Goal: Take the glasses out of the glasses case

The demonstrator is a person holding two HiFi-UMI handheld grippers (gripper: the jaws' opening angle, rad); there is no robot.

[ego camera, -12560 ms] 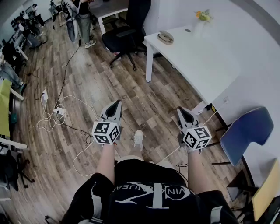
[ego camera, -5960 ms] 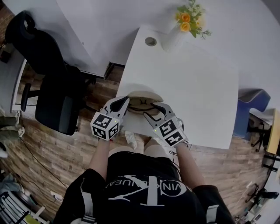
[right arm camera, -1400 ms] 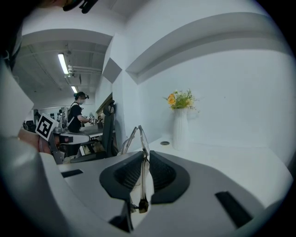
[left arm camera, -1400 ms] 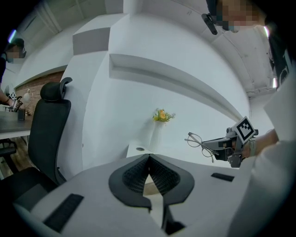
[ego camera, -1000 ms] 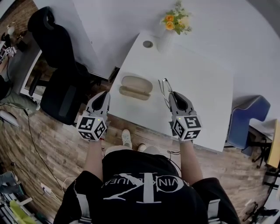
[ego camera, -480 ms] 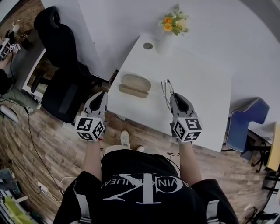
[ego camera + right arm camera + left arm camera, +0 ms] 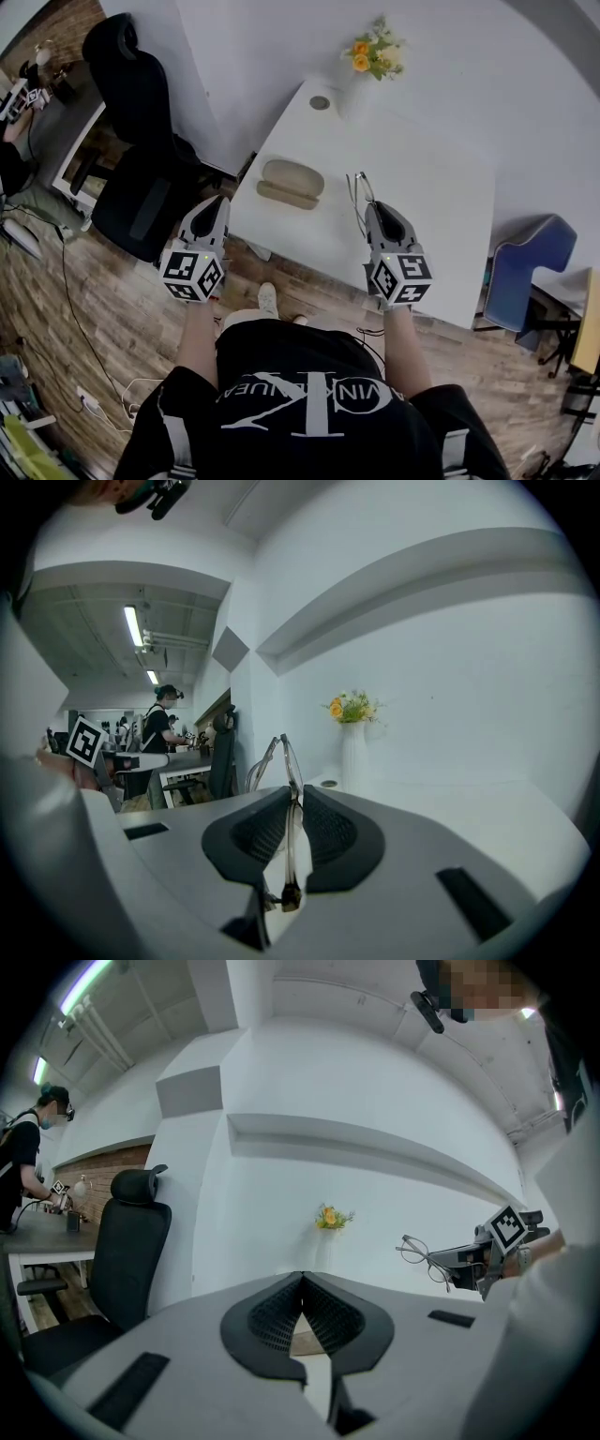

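The beige glasses case (image 7: 291,183) lies open on the white table (image 7: 422,187), near its left front corner. My right gripper (image 7: 372,208) is shut on the thin-framed glasses (image 7: 357,192) and holds them over the table, right of the case and apart from it. In the right gripper view the glasses (image 7: 281,759) stand on edge, pinched between the pads of that gripper (image 7: 292,803). My left gripper (image 7: 221,203) hovers off the table's left front edge, shut with nothing in it. Its pads (image 7: 302,1288) meet in the left gripper view, which also shows the glasses (image 7: 422,1252) at the right.
A white vase of flowers (image 7: 367,58) and a round cable hole (image 7: 320,103) sit at the table's far end. A black office chair (image 7: 141,150) stands left of the table, a blue chair (image 7: 520,267) to its right. A white wall runs behind.
Six seconds ago both grippers were at the case; now the glasses are out of it, in my right gripper. Over the last second both grippers drifted slightly and rose a little.
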